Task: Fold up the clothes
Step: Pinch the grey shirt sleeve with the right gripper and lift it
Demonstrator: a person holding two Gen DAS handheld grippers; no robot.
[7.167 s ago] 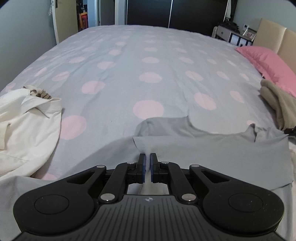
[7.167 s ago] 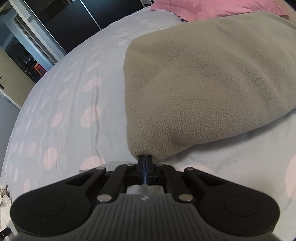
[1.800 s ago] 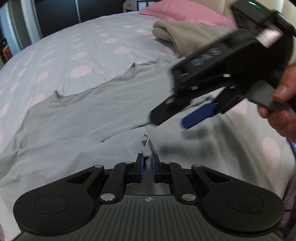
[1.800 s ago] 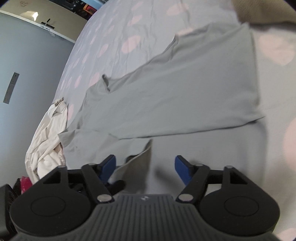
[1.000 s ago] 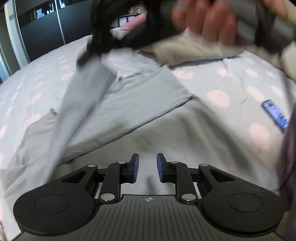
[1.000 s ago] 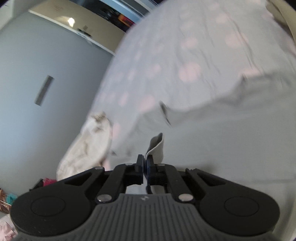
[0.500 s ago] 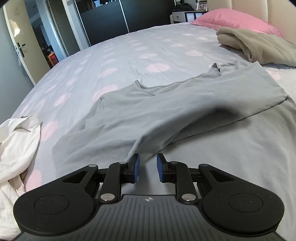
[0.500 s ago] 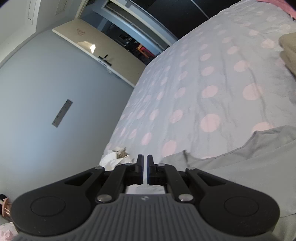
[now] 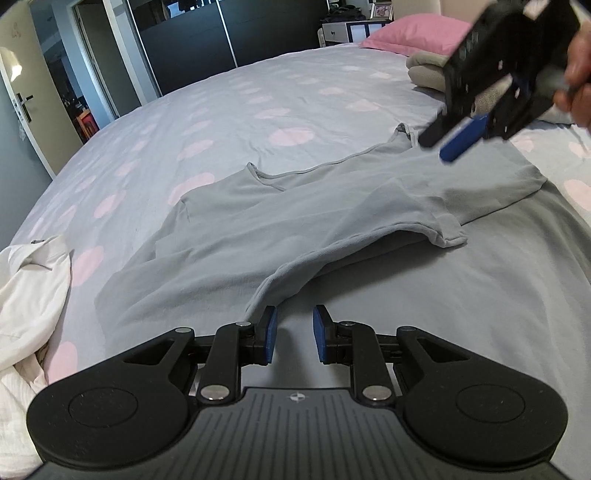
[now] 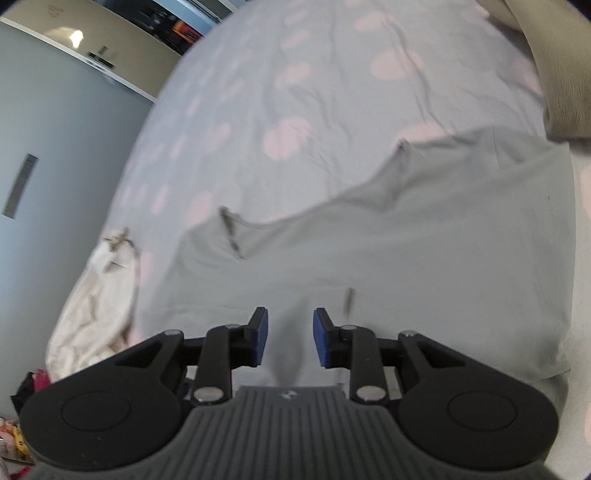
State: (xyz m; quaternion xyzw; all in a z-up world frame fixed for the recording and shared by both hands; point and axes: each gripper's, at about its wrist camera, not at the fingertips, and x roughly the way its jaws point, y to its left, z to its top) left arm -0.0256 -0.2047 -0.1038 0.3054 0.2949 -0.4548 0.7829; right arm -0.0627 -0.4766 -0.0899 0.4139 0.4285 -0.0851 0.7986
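From the left wrist, the left tool (image 9: 294,334) hovers parted and empty at the near edge of the grey shirt (image 9: 332,206), spread on the spotted bed (image 9: 221,110) with a cream garment (image 9: 29,295) left, a beige fleece (image 9: 424,70) and pink pillow (image 9: 413,37) beyond. The right tool (image 9: 461,142), hand-held, hangs above the shirt's far right. From the right wrist, blurred, the right tool (image 10: 288,334) has just been opening, nothing gripped, over the shirt (image 10: 406,251).

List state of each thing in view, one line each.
Grey shirt: spread on the bed, sleeve folded across the body, not held.
Left hand-held gripper: open, empty.
Right hand-held gripper: open, jaws just opened, empty.
White garment: crumpled.
Beige fleece: folded near the pink pillow.
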